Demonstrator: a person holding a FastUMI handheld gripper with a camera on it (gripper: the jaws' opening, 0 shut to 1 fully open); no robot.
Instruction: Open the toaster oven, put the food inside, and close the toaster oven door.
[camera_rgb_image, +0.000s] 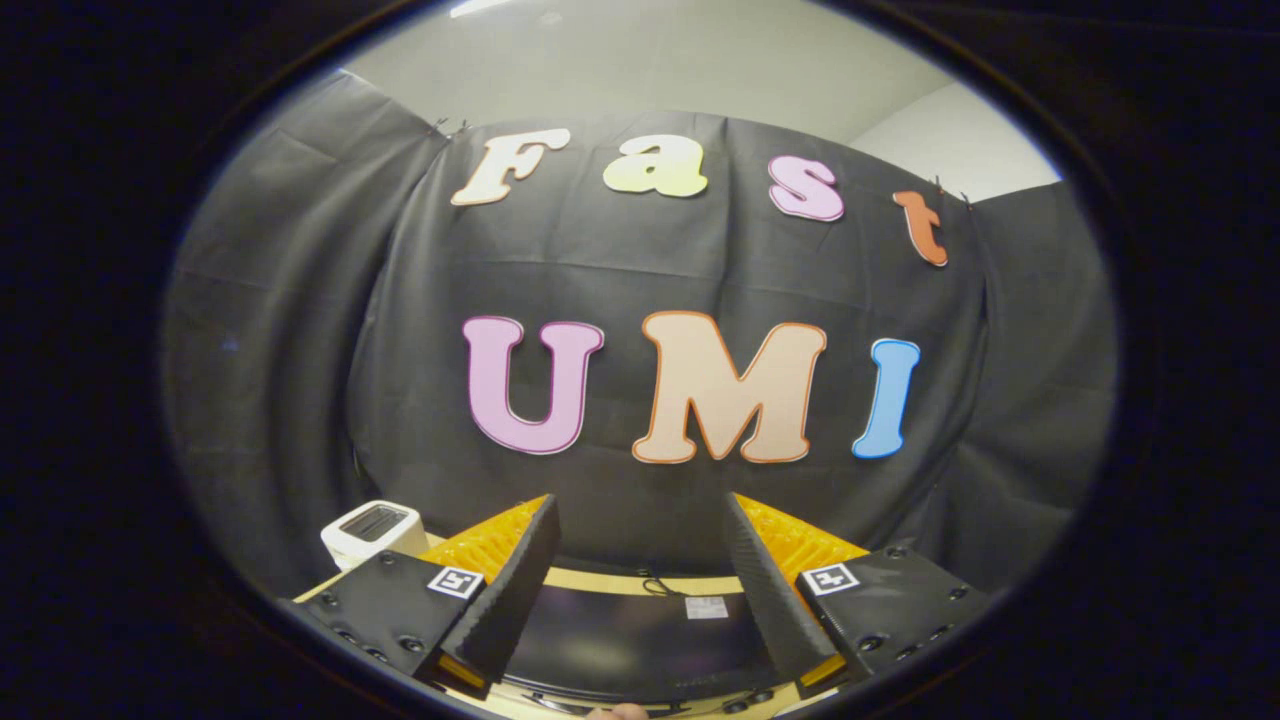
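My gripper (640, 530) is held high and stands open, with nothing between its two black, yellow-backed fingers (515, 590). Below and between the fingers lies the black top of the toaster oven (630, 640), with a small white label on it. Its door and the food are hidden from here. The oven rests on a light wooden table (620, 581), whose far edge meets the black cloth wall just beyond the fingertips.
A white toaster (372, 528) with a dark slot on top stands on the table beyond the left finger. A thin dark cord (655, 584) lies on the table behind the oven. The black cloth wall rises close behind the table.
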